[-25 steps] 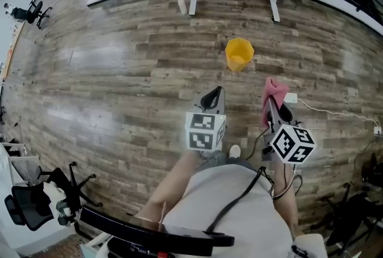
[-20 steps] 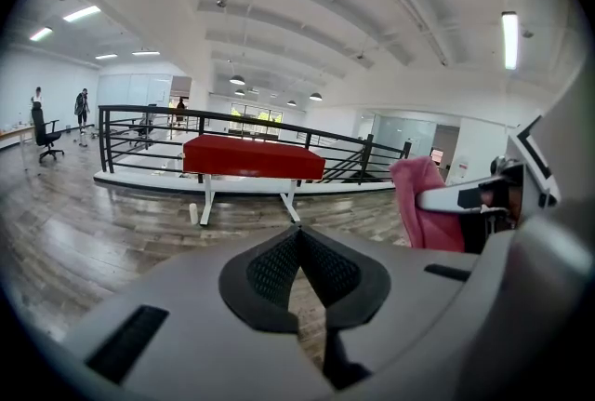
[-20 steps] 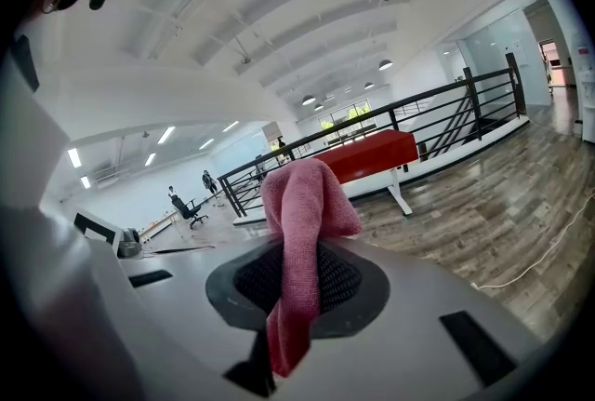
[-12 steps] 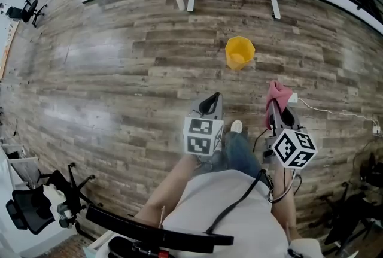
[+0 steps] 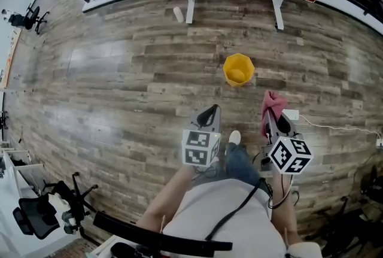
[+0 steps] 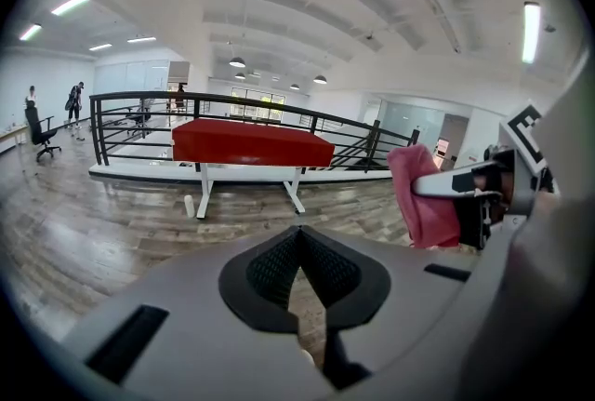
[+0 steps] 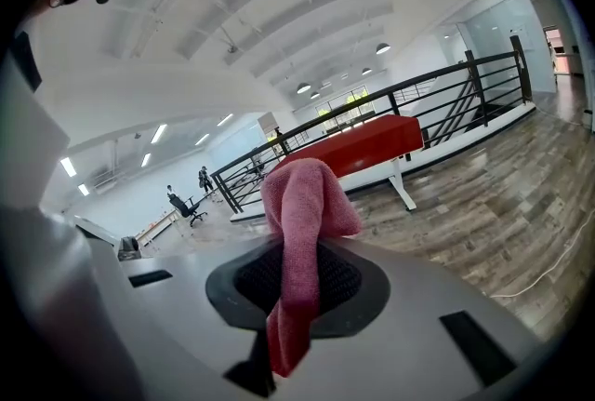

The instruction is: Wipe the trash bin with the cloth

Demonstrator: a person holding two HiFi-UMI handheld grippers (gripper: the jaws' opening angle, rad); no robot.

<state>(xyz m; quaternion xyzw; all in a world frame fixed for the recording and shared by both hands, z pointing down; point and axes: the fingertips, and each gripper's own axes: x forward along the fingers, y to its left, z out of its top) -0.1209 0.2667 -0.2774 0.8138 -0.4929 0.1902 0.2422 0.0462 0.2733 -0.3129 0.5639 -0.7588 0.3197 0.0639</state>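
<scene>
Yellow trash bin (image 5: pixel 239 69): upright, on the far side, between both grippers.
Right gripper (image 7: pixel 296 283): jaws clamped on pink cloth (image 7: pixel 299 204); slightly nearer, I judge.
Left gripper (image 6: pixel 297 271): jaws together, empty.

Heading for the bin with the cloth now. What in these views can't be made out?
- trash bin: seen only in the head view, too small there to show dirt or contents; neither gripper view shows it.
- cloth: in the right gripper view its lower end vanishes between the right gripper's jaws.
- small white cylinder: too small in the head and left gripper views to identify.
</scene>
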